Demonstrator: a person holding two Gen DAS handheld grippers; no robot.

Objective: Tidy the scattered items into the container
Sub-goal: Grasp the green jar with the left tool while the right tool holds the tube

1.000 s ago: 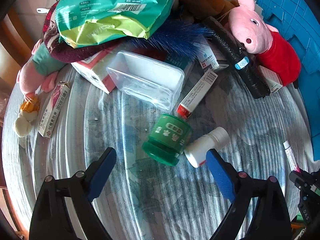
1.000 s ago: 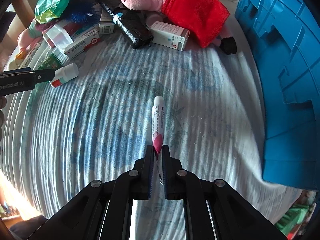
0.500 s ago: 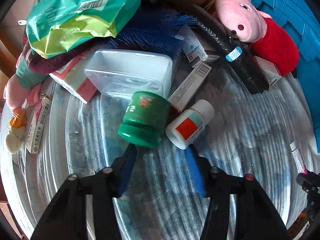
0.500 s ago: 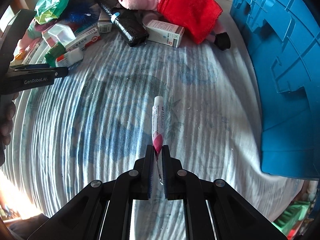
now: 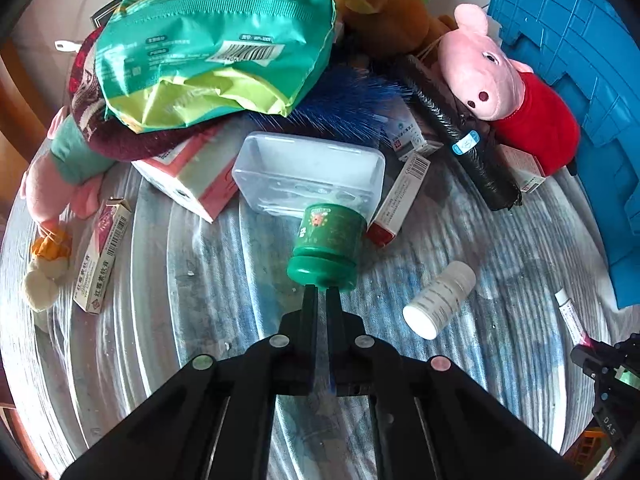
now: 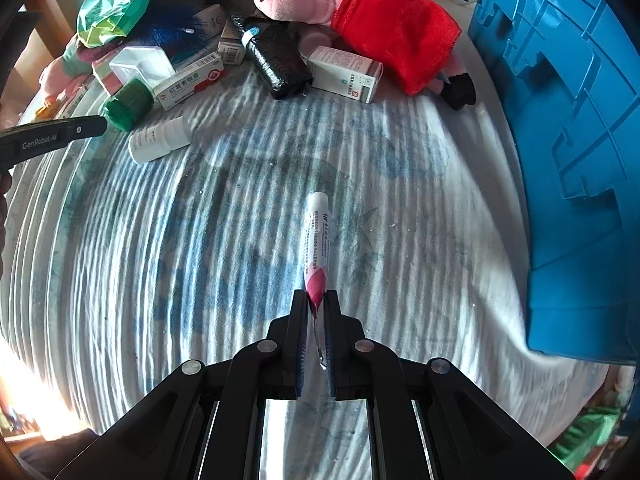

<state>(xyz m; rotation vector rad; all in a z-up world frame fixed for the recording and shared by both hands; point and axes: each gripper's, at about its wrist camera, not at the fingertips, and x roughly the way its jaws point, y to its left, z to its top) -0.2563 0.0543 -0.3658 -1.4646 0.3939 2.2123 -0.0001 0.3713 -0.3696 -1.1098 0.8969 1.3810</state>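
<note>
1 green jar point(image 5: 326, 242), 1 white bottle point(image 5: 439, 299), 1 tube point(image 6: 317, 246), 1 blue crate point(image 6: 568, 120). Left gripper point(image 5: 323, 296) fingers closed with nothing between; jar lies on side just ahead of tips, lid touching. Right gripper point(image 6: 315, 300) clamps tube at flat end, cap pointing forward over cloth point(image 6: 200, 220); crate at right.

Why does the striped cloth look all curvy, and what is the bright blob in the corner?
Both wrist views use a fisheye lens, so the cloth stripes bend; in the right wrist view, strong light washes out the lower left.
</note>
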